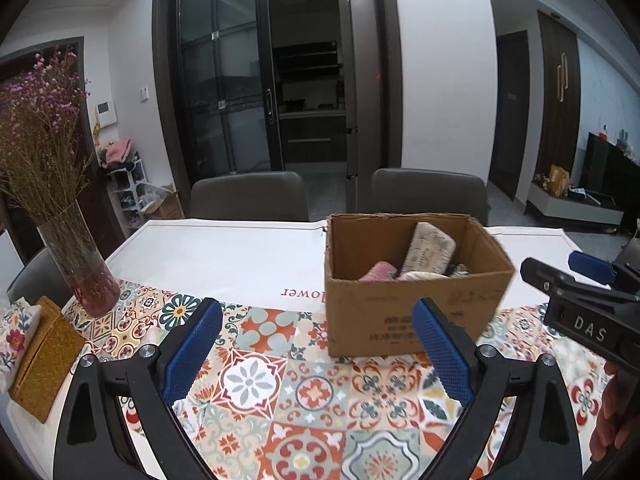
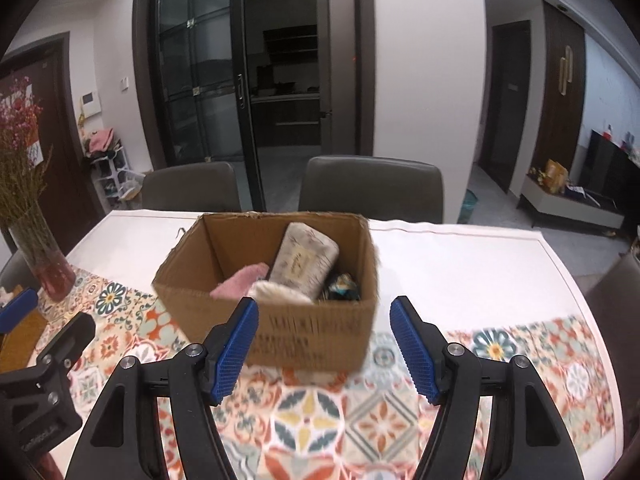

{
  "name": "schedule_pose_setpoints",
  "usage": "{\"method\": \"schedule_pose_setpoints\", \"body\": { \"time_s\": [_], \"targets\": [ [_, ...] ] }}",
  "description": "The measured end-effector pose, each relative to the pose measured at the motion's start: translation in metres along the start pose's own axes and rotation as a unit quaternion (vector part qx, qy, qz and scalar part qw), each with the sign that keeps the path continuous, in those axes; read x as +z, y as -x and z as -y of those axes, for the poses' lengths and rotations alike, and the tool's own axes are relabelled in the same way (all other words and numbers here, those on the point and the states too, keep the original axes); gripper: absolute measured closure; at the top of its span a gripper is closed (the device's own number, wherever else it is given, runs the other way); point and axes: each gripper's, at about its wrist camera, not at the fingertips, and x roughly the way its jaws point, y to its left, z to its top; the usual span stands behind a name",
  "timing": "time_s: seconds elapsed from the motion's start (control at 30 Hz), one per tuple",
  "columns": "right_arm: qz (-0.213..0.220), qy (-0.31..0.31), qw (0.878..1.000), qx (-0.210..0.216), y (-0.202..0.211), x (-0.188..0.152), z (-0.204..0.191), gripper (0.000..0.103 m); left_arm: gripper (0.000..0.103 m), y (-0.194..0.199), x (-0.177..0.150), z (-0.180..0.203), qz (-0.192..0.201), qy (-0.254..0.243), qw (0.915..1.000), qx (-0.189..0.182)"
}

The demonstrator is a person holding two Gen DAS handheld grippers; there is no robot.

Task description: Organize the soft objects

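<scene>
Patterned tiles cover the surface (image 1: 256,256); a vase (image 1: 86,264) stands far left. Left claw (image 1: 316,344) and right claw (image 2: 324,344) both hang spread and empty before the cardboard box (image 2: 312,332), where pouch (image 2: 306,258) and pink cloth (image 2: 240,280) already lie. Any remaining soft things should probably be dropped in gently.

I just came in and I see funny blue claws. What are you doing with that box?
A person is tidying soft things into the cardboard box on the patterned table. Inside it are a pale printed pouch, a pink cloth, something cream and fluffy and a dark patterned item. Both sets of tongs, left and right, are open and empty, in front of the box.
</scene>
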Motion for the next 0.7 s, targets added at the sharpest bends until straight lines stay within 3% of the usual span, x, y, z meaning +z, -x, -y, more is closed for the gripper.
{"method": "schedule_pose_setpoints", "body": {
  "time_s": [0.37, 0.7],
  "targets": [
    [0.042, -0.015, 0.999, -0.027, 0.095, -0.053, 0.011, 0.023, 0.000, 0.086, -0.029, 0.006, 0.054, -0.017, 0.9984, -0.002],
    [0.080, -0.011, 0.996, -0.036, 0.167, -0.091, 0.005, 0.022, 0.000, 0.147, -0.061, 0.002, 0.066, -0.019, 0.9976, -0.008]
  ]
}}
